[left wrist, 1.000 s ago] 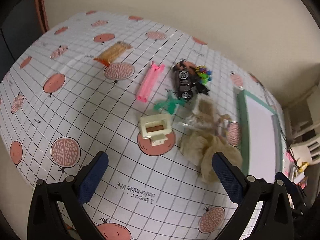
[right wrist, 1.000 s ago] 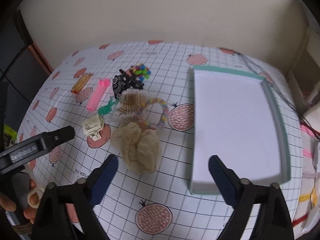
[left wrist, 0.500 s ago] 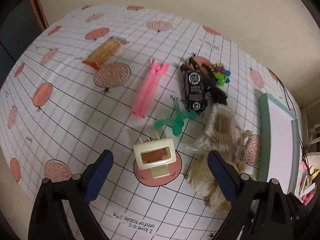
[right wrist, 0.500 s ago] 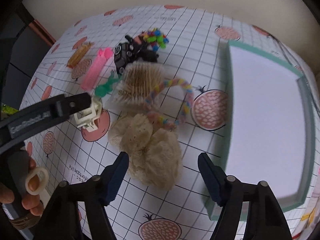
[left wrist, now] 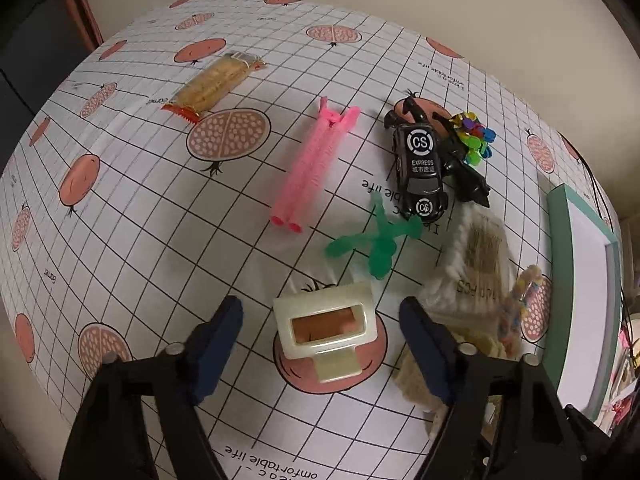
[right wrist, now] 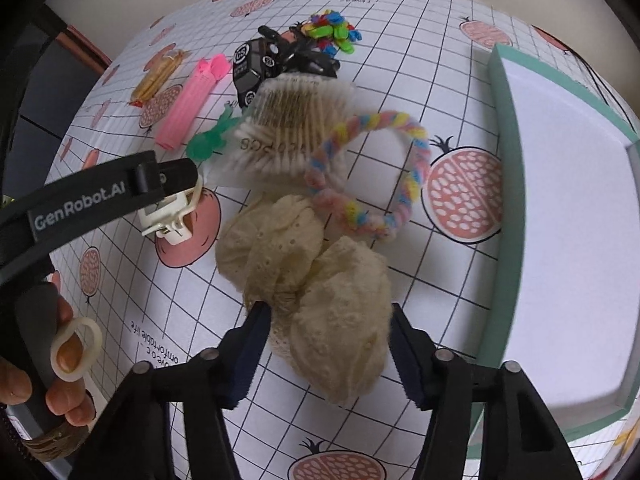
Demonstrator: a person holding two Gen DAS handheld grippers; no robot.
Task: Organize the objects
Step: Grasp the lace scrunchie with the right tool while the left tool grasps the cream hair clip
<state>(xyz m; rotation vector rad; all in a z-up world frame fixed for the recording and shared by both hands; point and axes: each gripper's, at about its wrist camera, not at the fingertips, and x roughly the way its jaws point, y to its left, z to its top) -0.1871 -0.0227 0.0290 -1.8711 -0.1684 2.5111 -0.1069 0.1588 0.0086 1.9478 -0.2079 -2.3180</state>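
Left tongs (left wrist: 320,320) are spread wide and empty, blue pads either side of the cream plastic claw hair clip (left wrist: 326,330), which sits on the desk (left wrist: 120,208) on a printed pomegranate, dead centre between the two fingers and not touching either. Clip's long axis runs roughly across the gap, window end towards the far side, tab end towards the camera, so closing would pinch it across its short sides

Right tongs (right wrist: 326,354) also spread and empty, straddling the near lobe of the beige eyelet-lace fabric scrunchie (right wrist: 304,280). Cloth looks to brush the left pad; contact on the right pad I can't confirm. Scrunchie runs diagonally away from the tongs towards the clip

Each hand is already over its own item: left nearer the clip, right nearer the scrunchie. Teal-rimmed white tray (right wrist: 508,184) lies to the right of the pile, well apart from the clip, just beside the scrunchie, so right has the short carry. That the tray is the drop target is my guess

Risk: pastel braided rope ring (right wrist: 372,184) touches the scrunchie's far edge and may drag along on lift
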